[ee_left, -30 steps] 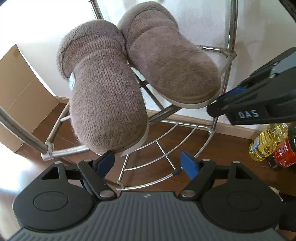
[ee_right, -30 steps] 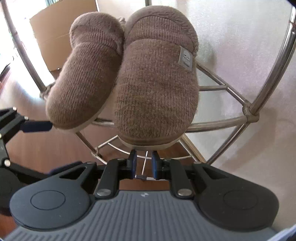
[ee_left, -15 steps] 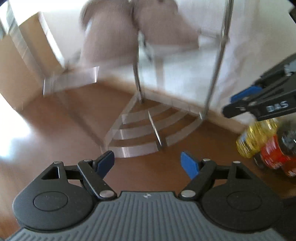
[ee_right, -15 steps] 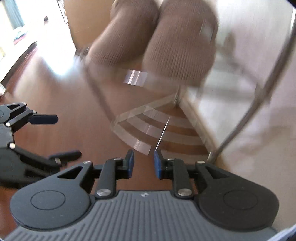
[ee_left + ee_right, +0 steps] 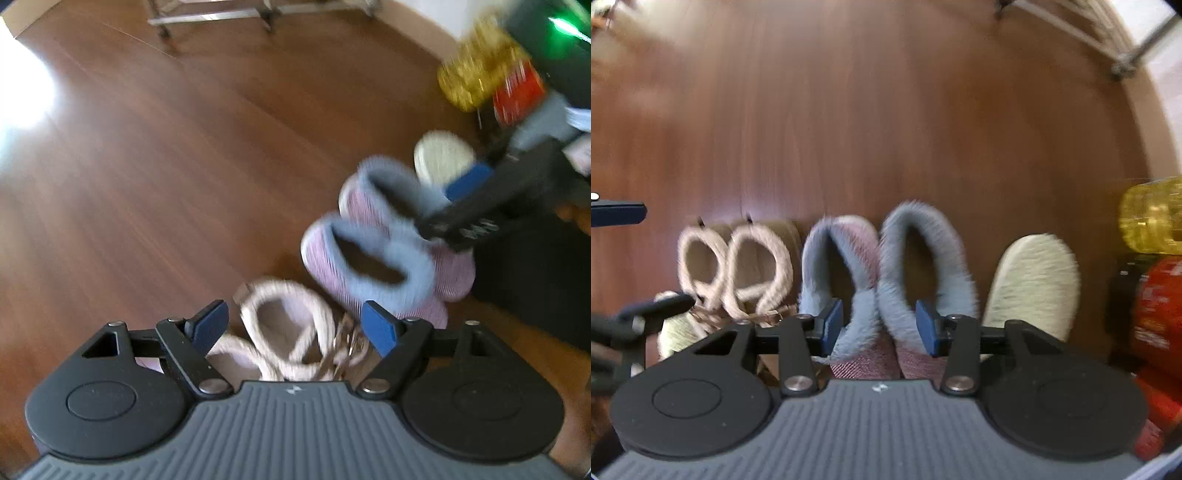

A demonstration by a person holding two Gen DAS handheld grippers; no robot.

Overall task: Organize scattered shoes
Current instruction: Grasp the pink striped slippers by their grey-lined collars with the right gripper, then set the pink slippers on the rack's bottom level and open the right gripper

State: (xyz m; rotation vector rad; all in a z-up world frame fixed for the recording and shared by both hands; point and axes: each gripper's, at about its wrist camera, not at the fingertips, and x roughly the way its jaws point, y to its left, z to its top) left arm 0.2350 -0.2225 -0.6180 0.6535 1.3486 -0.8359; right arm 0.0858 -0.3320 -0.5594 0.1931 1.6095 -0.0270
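Both grippers pointing down at the wood floor (image 5: 886, 110), motion blur in both views. Left gripper (image 5: 295, 326) hovering with fingers spread wide, holding nothing, sitting right above the beige fleece-lined slippers (image 5: 284, 325). Right gripper (image 5: 879, 326) also hovering with fingers apart and empty, straddling the touching inner edges of the pink slippers with grey-blue fur collars (image 5: 886, 266). Lying in a row on the floor in the right wrist view: beige pair (image 5: 735, 266) on the left, pink pair just beside it in the middle, a cream slipper (image 5: 1034, 280) sole-up on the right. Another pale slipper (image 5: 676, 332) peeking out near left, partly hidden behind the left gripper (image 5: 635, 266). Showing in the left wrist view: right gripper (image 5: 480, 199) reaching in from the right over the far pink slipper (image 5: 376, 192). Yellow oil bottle (image 5: 1152, 218) and red-labelled bottle (image 5: 1156, 317) standing at far right. Metal rack (image 5: 258, 11) base showing at the far edge.
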